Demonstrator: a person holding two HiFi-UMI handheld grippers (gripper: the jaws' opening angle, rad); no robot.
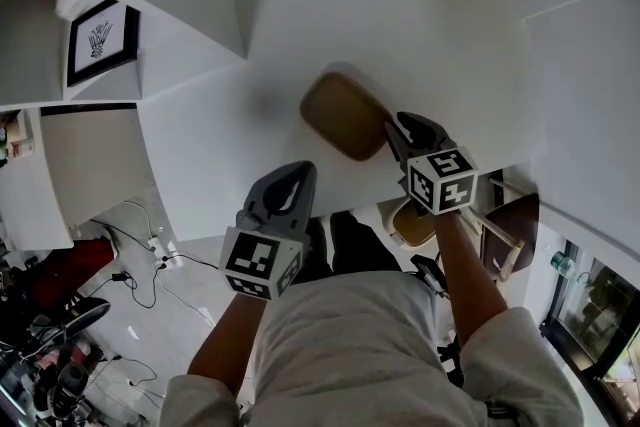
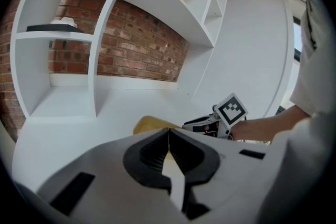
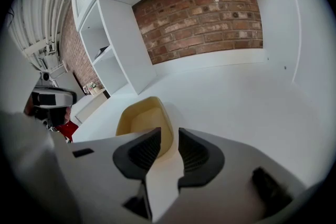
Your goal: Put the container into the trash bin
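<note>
Right gripper (image 3: 169,136), jaws parted, reaches over the white table (image 1: 430,15), where the tan container (image 1: 345,115) lies with its near rim between those jaws, while the left gripper (image 2: 169,132), jaws pressed together on nothing, hangs at the table's near edge.

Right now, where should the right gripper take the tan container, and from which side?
Take the thin wall nearest the right gripper, coming from the person's side, angled down. The container lies open side up on the table, so its raised wall is likely what a pinch can hold. The open jaws straddle it, one inside, one outside.
</note>
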